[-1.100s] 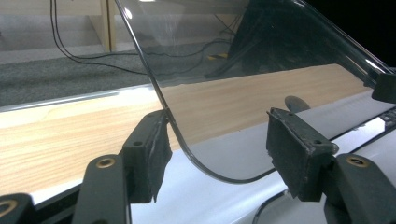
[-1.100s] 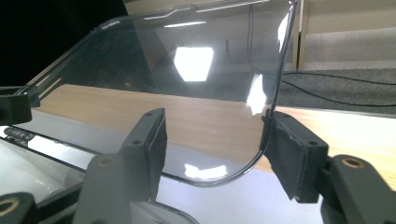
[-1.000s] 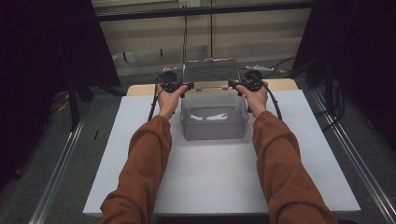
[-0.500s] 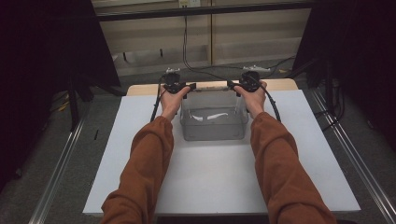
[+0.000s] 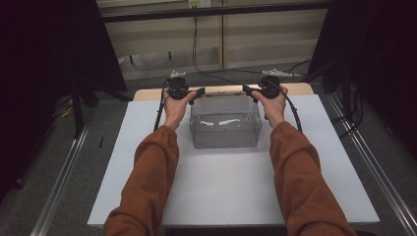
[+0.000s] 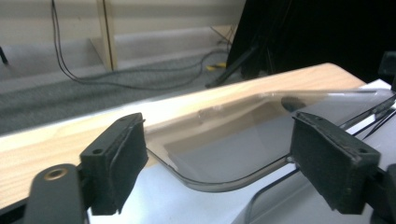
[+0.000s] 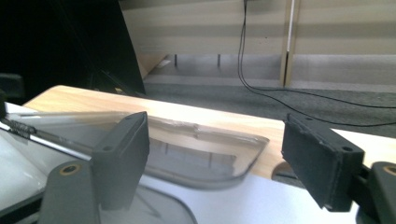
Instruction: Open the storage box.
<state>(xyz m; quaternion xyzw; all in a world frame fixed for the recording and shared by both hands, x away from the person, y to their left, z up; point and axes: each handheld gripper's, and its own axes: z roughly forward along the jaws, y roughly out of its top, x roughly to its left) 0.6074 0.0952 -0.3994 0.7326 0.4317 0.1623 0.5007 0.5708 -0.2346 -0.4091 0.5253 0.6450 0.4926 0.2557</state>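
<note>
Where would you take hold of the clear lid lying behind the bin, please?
Grip the lid by its thin short ends, one claw from each side. It lies flat across the table's far edge behind the bin, and each rounded end already sits between open jaws.

Looked like lab recording bay: white table (image 5: 147, 147) stood on grey carpet (image 5: 59, 167), black curtains (image 5: 44, 59) hung at 9 and 3 o'clock, cables (image 5: 196, 54) trailed at 12.

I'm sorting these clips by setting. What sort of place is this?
Probably a lab or workshop set up for recording, not a home. A white table stands on grey carpet with black curtains at both sides, loose cables run along the back wall, and a clear plastic bin is the prop.
</note>
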